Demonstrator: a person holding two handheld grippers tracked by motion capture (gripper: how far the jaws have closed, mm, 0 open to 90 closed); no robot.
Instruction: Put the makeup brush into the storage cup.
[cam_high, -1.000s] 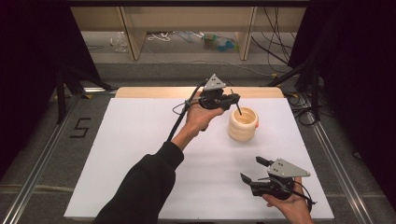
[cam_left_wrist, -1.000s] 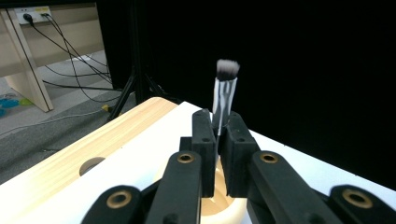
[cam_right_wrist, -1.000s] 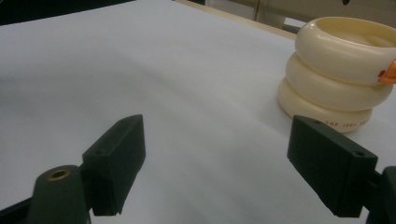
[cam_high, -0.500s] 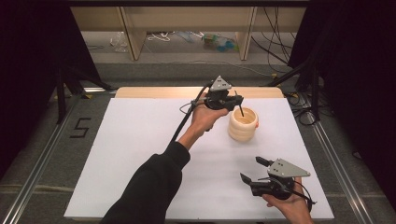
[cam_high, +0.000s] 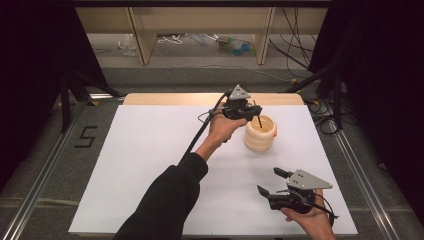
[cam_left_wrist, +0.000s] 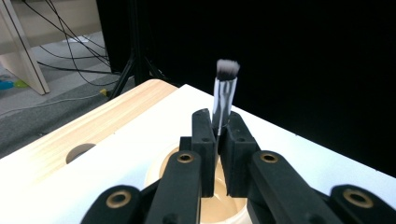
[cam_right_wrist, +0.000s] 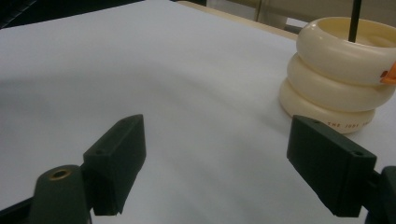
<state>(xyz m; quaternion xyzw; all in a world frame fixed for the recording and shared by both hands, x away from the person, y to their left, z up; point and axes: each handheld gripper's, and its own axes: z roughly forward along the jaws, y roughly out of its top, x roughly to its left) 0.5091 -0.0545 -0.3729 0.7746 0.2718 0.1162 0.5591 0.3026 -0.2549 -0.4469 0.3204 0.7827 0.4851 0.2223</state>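
Now my left gripper (cam_high: 248, 111) pinches a brush (cam_left_wrist: 223, 95) upright, its handle dipping into the cream holder (cam_high: 260, 133) far on the table (cam_high: 150, 150). My right gripper (cam_high: 272, 183), jaws spread, hovers near me.

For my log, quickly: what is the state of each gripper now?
Left gripper: shut on the makeup brush, above the cream holder.
Right gripper: open, holding nothing.
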